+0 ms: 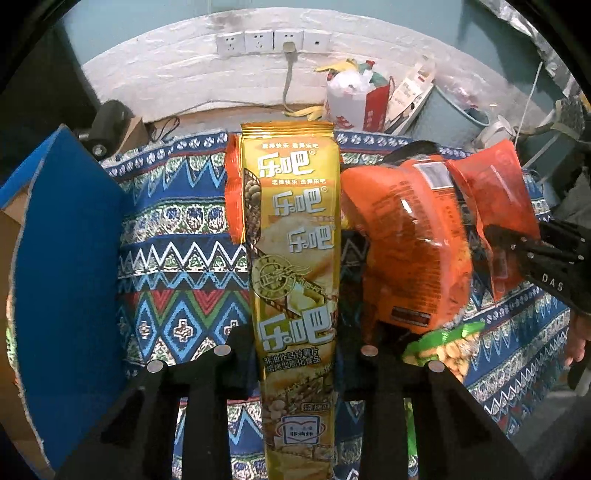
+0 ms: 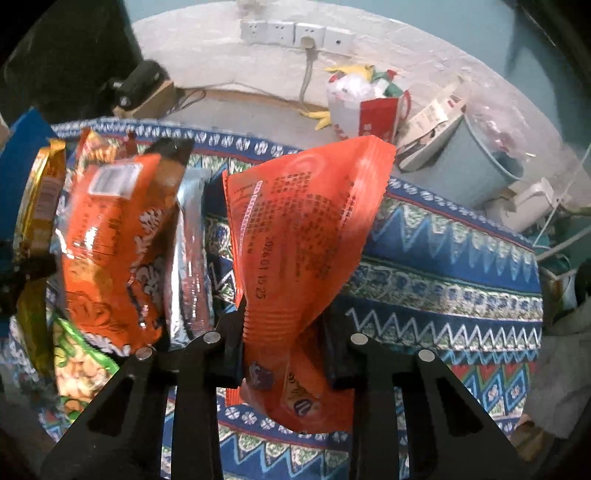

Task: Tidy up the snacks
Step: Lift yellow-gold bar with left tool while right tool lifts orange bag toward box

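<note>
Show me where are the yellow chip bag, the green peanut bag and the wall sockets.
yellow chip bag [image 1: 295, 236], left wrist view, middle of its front.
green peanut bag [image 1: 448, 349], left wrist view, its top part.
wall sockets [image 2: 295, 31], right wrist view, middle plate.

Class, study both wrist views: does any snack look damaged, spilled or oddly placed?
Nothing is spilled or torn. The orange packet is crumpled where the right gripper pinches it. The yellow chip bag hangs straight in the left gripper. Other packets lie jumbled on the patterned cloth.

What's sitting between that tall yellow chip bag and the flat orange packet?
In the left wrist view, a puffy orange snack bag lies between the tall yellow chip bag and flat orange packet.
</note>
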`<state>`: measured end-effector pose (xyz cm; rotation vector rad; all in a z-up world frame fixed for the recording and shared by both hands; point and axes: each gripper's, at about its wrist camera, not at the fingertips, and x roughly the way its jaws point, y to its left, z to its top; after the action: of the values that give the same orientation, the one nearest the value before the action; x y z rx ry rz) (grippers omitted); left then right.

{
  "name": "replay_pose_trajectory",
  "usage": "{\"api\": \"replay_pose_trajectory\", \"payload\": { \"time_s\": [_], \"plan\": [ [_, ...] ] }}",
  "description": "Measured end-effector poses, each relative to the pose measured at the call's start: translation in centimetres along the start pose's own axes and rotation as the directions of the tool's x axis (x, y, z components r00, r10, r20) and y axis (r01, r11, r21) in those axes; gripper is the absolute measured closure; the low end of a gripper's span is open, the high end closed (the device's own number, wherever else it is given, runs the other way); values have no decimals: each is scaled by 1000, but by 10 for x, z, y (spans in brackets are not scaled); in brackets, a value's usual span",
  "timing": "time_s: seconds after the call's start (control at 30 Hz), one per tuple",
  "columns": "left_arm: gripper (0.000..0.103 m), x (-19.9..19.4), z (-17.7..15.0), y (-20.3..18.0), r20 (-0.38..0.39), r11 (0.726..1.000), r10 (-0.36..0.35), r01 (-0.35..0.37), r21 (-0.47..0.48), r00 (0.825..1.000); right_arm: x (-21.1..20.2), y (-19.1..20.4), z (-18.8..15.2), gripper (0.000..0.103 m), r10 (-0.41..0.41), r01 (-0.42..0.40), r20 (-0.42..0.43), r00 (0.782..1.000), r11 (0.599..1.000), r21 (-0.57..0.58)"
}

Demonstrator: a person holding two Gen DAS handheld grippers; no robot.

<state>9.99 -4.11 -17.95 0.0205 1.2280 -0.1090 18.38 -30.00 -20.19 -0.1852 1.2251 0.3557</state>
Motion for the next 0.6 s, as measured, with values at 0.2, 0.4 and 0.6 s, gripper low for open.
{"api": "replay_pose_trajectory", "payload": {
  "time_s": [0.2,0.4,0.6],
  "plan": [
    [72,-21,-4,-3,52,999,17,-19,39,999,-28,1,-2,75,-15,14,47,999,1000,20],
    [72,-42,-8,-3,81,999,6,-10,43,997,-56,6,-1,75,-6,4,101,995,1000,27],
    [72,-66,-12,3,118,999,3,-7,34,993,-84,22,3,75,23,-25,158,987,1000,8]
  ]
}}
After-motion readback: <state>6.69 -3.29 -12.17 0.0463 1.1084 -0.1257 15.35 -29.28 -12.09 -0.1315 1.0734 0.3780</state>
